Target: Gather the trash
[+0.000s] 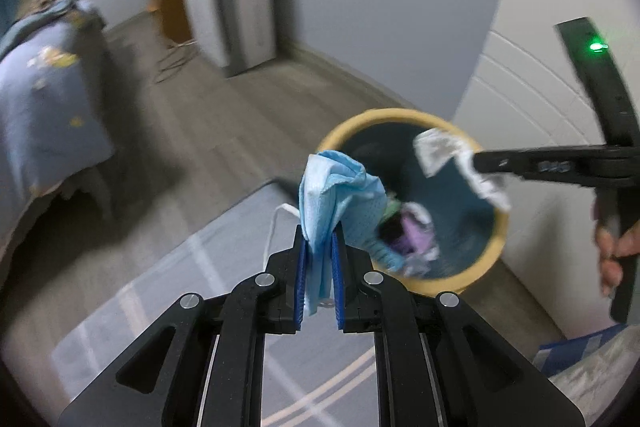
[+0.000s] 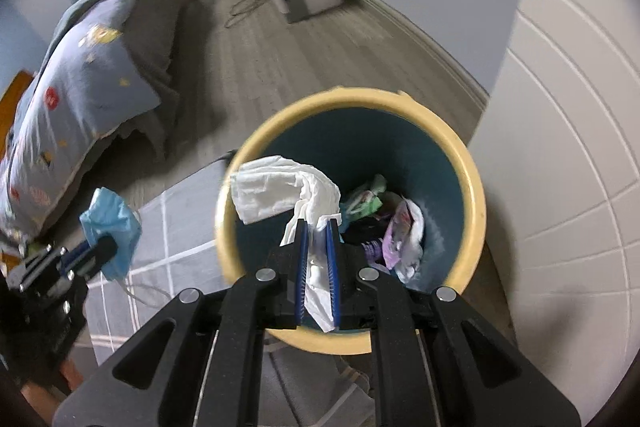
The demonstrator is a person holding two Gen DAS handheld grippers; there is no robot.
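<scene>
Now your right gripper (image 2: 318, 227) pinches a tissue (image 2: 280, 191) above the bin (image 2: 476, 211); left gripper (image 1: 320, 239) pinches a mask (image 1: 336, 187): release only once inside the rim.

The open mouth of the trash bin (image 2: 352, 99) lies directly ahead of and below the right gripper (image 2: 318, 227), unobstructed; wrappers (image 2: 402, 239) sit low inside. To its left the left gripper (image 2: 96, 253) holds a blue mask (image 2: 110, 223) beside the rim; a white wall (image 2: 560, 167) stands close on the right.

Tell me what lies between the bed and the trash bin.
In the right wrist view, bare wood floor and a grey checked rug separate the bed from the trash bin. The left gripper, holding a blue face mask, hangs above that rug.
</scene>
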